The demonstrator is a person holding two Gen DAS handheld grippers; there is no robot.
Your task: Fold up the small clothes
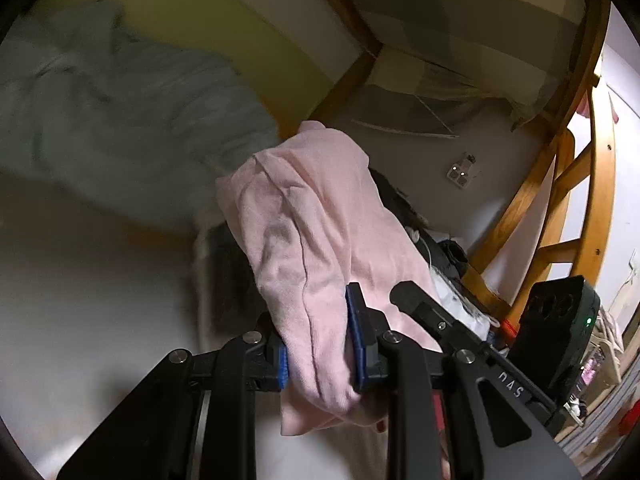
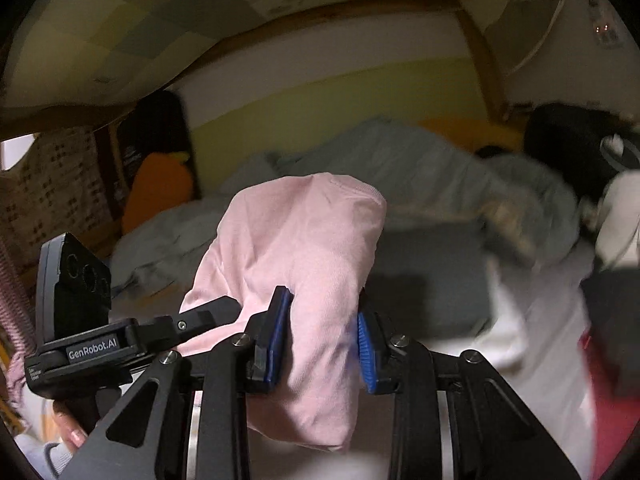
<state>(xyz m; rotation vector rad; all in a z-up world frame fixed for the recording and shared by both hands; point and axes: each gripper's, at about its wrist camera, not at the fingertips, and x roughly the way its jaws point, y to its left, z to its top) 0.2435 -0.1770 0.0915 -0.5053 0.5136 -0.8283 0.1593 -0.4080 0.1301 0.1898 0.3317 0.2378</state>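
Note:
A pale pink garment (image 1: 304, 220) hangs bunched between the blue pads of my left gripper (image 1: 318, 340), which is shut on a thick fold of it. In the right wrist view the same pink garment (image 2: 296, 232) rises in a rounded hump from my right gripper (image 2: 324, 332), also shut on the cloth. The two grippers sit close side by side, lifted above the bed. Each shows in the other's view: the right gripper's black body (image 1: 560, 320), the left gripper's black body (image 2: 76, 300). The garment's lower edge droops below the pads.
A rumpled light blue-grey duvet (image 2: 400, 168) lies across the bed behind, against a yellow wall. A wooden bunk frame and ladder (image 1: 560, 200) stand to the right. An orange carrot-shaped pillow (image 2: 156, 192) leans at the far left. A person's hand (image 2: 68, 428) grips the left handle.

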